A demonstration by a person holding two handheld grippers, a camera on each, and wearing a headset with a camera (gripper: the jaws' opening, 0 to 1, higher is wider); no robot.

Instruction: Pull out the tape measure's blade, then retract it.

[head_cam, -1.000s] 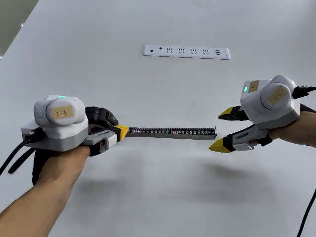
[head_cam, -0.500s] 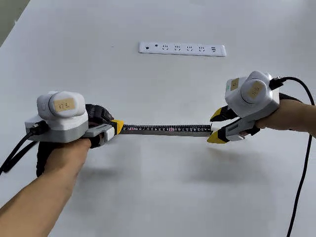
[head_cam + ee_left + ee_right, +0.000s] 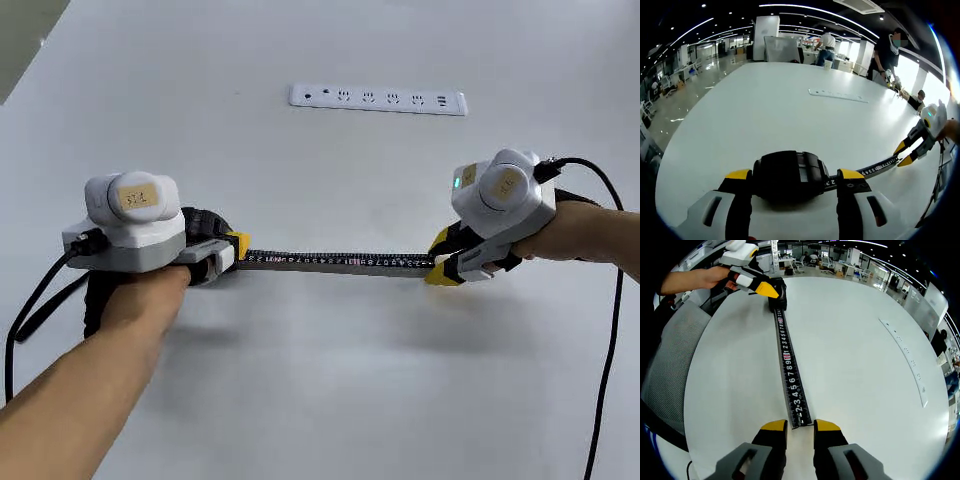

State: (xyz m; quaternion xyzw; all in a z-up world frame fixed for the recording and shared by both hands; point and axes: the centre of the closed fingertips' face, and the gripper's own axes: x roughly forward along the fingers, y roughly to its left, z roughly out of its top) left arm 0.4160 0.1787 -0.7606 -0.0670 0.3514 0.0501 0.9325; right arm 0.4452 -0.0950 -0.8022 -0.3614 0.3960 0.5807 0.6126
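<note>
Judged the pull-out step to be in hand, with retraction not yet begun. Found the tape measure's case [image 3: 785, 172] clamped between the jaws of the left gripper [image 3: 222, 256], nearer the person than the power strip [image 3: 378, 100] and out past that strip's left end. Saw the blade [image 3: 790, 372] drawn out of the case and stretched over the white table [image 3: 330, 380] roughly parallel to the power strip, printed scale facing up, free end about level with the strip's right end and again on the person's side of it. Noted the right gripper [image 3: 800, 427] closed down narrow on that free end, one yellow-tipped jaw against each edge of the blade, apparently pinching it; could not make out the end hook itself. Read the blade as straight in the right gripper view, with no visible kink or twist. Reckoned the next move to call for one of two things. Either a little more draw, taken straight along the blade's line and away from the case, parallel to the power strip. Or a controlled return, with the case held firm in the left gripper and the pinched end walked back toward it rather than let go outright. Judged a sudden release likely to whip the blade home and jolt the case. Judged any sideways pull, toward or away from the power strip, likely to buckle the blade.
</note>
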